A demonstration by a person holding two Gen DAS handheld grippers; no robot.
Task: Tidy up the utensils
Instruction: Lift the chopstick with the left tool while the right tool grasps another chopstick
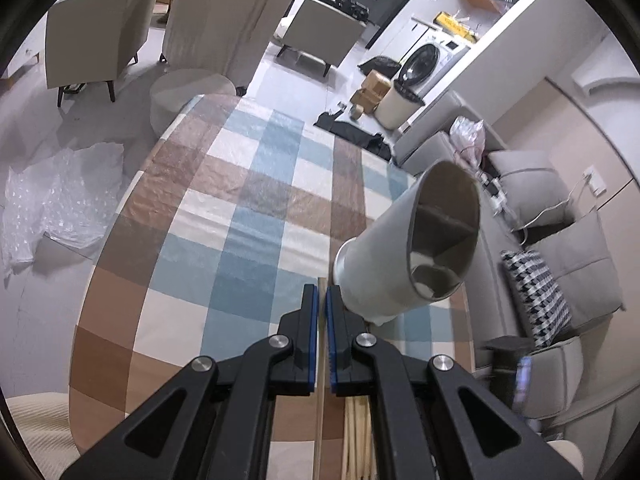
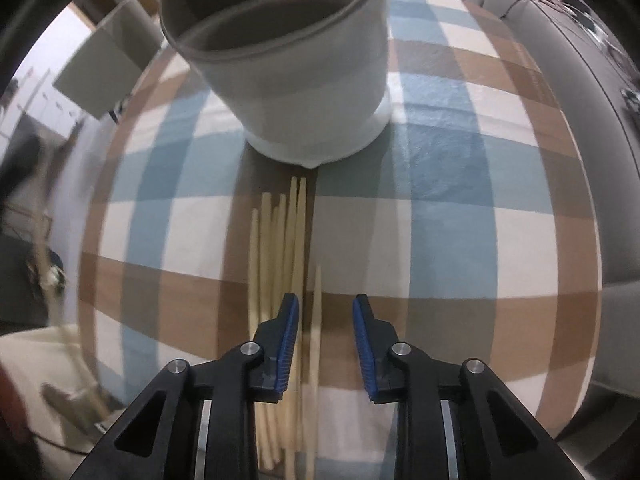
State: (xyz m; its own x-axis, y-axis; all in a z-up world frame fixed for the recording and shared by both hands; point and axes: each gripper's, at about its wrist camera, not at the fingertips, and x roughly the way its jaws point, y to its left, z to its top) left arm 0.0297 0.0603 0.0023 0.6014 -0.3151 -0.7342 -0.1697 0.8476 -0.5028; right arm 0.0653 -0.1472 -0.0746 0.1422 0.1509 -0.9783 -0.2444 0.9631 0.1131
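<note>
Left tongs (image 1: 322, 300) closed, empty; right tongs (image 2: 325, 312) apart over perhaps seven chopsticks (image 2: 276, 264); one holder (image 2: 296, 72)

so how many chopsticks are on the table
About 7, some may be hidden: a bundle of roughly six chopsticks left of the right gripper, one single chopstick between its fingers.

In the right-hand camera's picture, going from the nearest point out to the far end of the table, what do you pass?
Right tool → chopsticks on the checked cloth → white holder → sofa.
</note>
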